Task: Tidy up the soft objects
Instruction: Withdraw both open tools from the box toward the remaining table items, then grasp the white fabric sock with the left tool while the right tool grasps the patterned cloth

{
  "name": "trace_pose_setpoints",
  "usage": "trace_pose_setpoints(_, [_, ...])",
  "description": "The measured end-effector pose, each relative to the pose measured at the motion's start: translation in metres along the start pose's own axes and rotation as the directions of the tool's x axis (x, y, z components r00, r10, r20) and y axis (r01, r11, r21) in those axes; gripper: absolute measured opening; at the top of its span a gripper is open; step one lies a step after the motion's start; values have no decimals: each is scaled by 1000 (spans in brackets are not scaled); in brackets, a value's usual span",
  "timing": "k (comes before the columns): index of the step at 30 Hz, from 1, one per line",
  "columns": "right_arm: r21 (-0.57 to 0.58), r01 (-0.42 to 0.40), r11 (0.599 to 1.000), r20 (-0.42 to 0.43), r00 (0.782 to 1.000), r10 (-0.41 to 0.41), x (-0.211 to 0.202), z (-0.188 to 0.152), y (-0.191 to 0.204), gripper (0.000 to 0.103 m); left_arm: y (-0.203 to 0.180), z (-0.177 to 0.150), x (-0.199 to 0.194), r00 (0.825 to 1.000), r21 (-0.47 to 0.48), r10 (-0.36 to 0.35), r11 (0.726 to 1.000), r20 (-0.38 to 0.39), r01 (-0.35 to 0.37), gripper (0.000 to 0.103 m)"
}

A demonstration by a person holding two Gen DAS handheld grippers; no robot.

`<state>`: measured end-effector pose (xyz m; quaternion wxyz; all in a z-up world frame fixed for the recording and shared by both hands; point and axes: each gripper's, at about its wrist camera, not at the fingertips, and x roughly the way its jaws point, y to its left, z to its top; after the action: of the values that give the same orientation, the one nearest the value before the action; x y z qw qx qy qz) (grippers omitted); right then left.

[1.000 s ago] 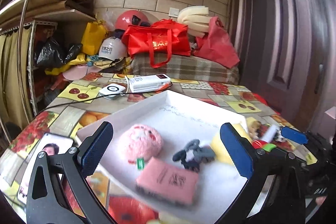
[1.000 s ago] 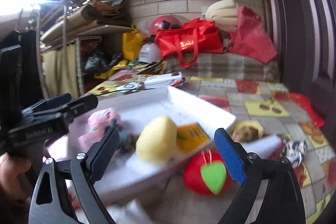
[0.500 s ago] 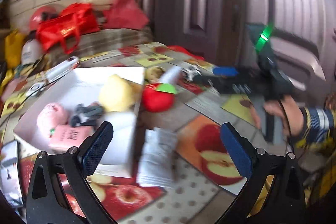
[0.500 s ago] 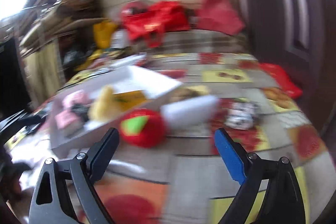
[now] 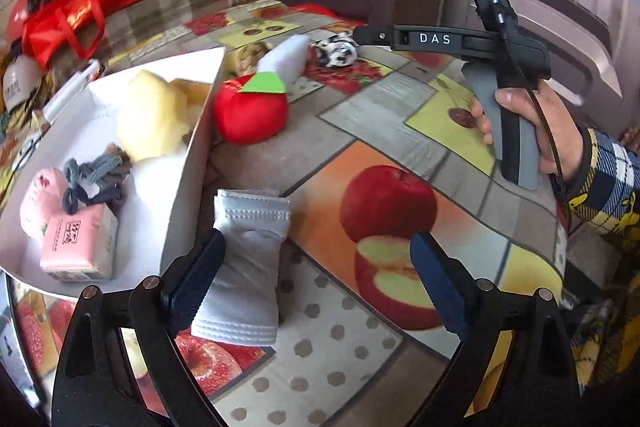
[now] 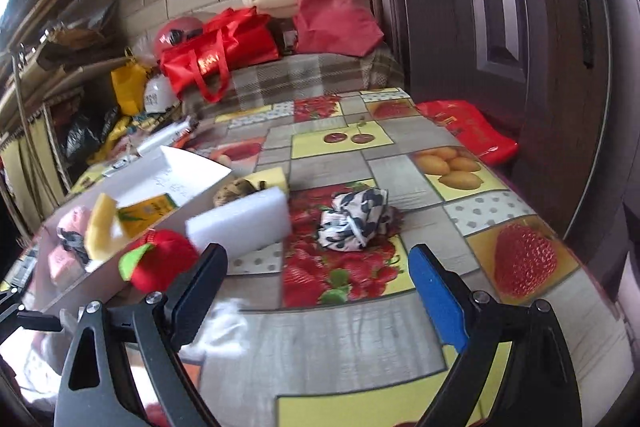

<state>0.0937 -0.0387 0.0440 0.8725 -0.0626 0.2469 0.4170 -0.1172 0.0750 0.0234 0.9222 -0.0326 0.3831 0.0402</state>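
Left gripper (image 5: 314, 277) beside lengthwise, perhaps-folded cloth (image 5: 246, 267)

Left hand-held gripper (image 5: 314, 277) at bottom of left wrist view, angled downward, jaws wide, just been closing slightly, pads pressing nothing; right hand-held gripper (image 6: 318, 293) at bottom of right wrist view, jaws wide, nothing gripped; person's right hand (image 5: 532, 125) at right of left wrist view, wrapped round grey handle; plaid sleeve at wrist.
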Motion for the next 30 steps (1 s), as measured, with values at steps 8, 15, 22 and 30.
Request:
trace_pose_setpoints(8, [-16, 107, 994, -153, 982, -108, 69, 23, -18, 92, 2, 3, 7, 1000, -31, 4, 1000, -16, -5, 95])
trace_pose_setpoints(15, [-53, 110, 993, -268, 956, -120, 117, 32, -14, 49, -22, 8, 8, 996, 57, -94, 994, -10, 95, 95])
trace_pose_setpoints(22, [-26, 83, 996, -255, 963, -87, 110, 33, -18, 47, -16, 11, -6, 992, 15, 85, 996, 94, -87, 95])
trace_pose_setpoints(30, [-4, 98, 995, -225, 970, -96, 106, 36, -20, 47, -26, 11, 33, 993, 91, 48, 995, -107, -38, 43])
